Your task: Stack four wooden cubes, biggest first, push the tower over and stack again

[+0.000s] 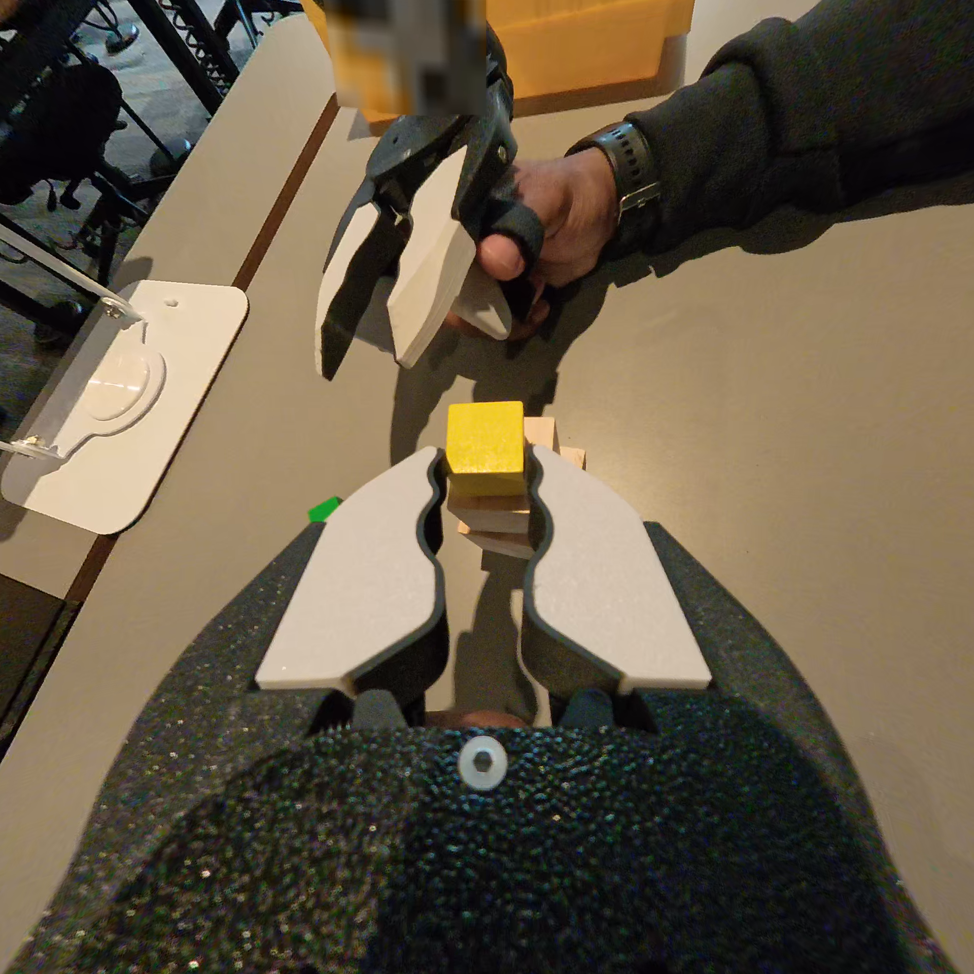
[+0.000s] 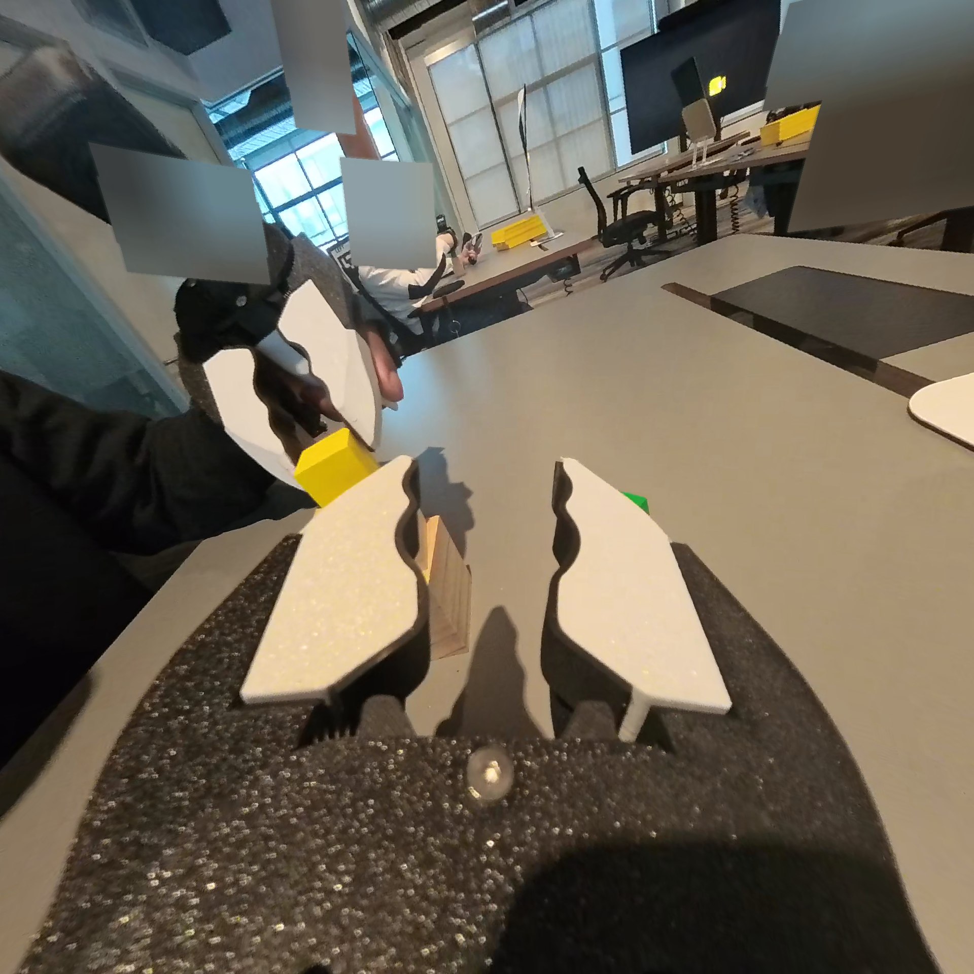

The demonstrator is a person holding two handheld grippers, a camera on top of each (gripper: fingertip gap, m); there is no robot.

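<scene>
My left gripper (image 1: 486, 457) is shut on a yellow cube (image 1: 485, 442) and holds it on top of a slightly twisted stack of pale wooden cubes (image 1: 493, 519). The right wrist view shows the yellow cube (image 2: 334, 466) between the left gripper's fingers, with a wooden cube (image 2: 448, 590) below it. My right gripper (image 2: 485, 466) is open and empty, low over the table just right of the stack. In the left wrist view it (image 1: 369, 363) hangs beyond the stack, held by a hand. A small green cube (image 1: 322, 508) lies left of the stack, also seen in the right wrist view (image 2: 635, 500).
More pale wood (image 1: 572, 456) shows behind the stack. A white board with a clear stand (image 1: 132, 395) lies at the table's left edge. A yellow bin (image 1: 580, 47) stands at the far side. A dark mat (image 2: 843, 316) lies farther off. Other desks, chairs and a person are in the background.
</scene>
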